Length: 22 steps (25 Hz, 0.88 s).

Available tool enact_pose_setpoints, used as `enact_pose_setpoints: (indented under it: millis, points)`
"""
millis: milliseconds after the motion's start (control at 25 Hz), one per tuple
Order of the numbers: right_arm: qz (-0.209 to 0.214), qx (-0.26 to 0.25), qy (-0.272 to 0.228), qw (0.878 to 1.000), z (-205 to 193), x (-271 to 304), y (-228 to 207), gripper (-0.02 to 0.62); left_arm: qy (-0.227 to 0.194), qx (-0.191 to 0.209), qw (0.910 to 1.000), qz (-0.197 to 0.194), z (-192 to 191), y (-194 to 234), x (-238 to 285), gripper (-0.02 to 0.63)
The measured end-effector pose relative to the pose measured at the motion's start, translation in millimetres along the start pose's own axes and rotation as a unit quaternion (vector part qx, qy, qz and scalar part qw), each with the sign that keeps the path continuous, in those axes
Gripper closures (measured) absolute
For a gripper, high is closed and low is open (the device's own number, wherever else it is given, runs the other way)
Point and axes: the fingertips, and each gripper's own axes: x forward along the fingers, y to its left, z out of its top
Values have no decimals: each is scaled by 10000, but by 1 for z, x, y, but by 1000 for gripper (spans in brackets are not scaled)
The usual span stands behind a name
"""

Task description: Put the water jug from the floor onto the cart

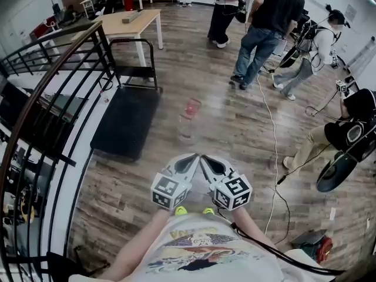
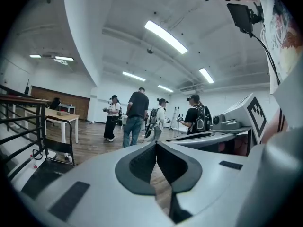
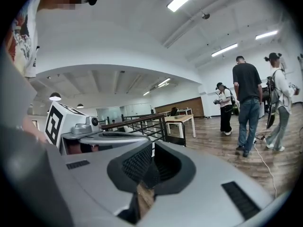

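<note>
White tee point(image 1: 202, 252) w/ colourful chest print (red, blue, yellow). Black cable point(image 1: 276, 256) runs along its right side. L gripper point(image 1: 192, 157) & R gripper point(image 1: 204, 158): grey shells, dark ribbed pads point(image 2: 141, 164), each w/ a black-and-white marker cube point(image 1: 170, 191).

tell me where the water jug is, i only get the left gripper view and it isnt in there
Observer: In the head view the water jug is on the floor, a little way ahead of you. It sits just right of the cart and does not touch it.
Operator: is the right gripper holding anything
Observer: No. The right gripper is shut with nothing between its jaws.
Operator: anything on the floor i should watch for
Observer: A white cable runs along the floor off to the jug's right. It does not cross the stretch between you and the jug.
</note>
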Motion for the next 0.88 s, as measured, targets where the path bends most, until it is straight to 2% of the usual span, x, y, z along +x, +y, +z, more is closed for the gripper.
enact_pose_setpoints:
  millis: [240,880]
  points:
    - [28,-84,53,9999,-1,6,4,566,-25,-37,10000,35,-1,6,-5,595]
    - [-37,109,228,9997,-16,32,25,566,54,-31,10000,-11,-13,31,-26,595]
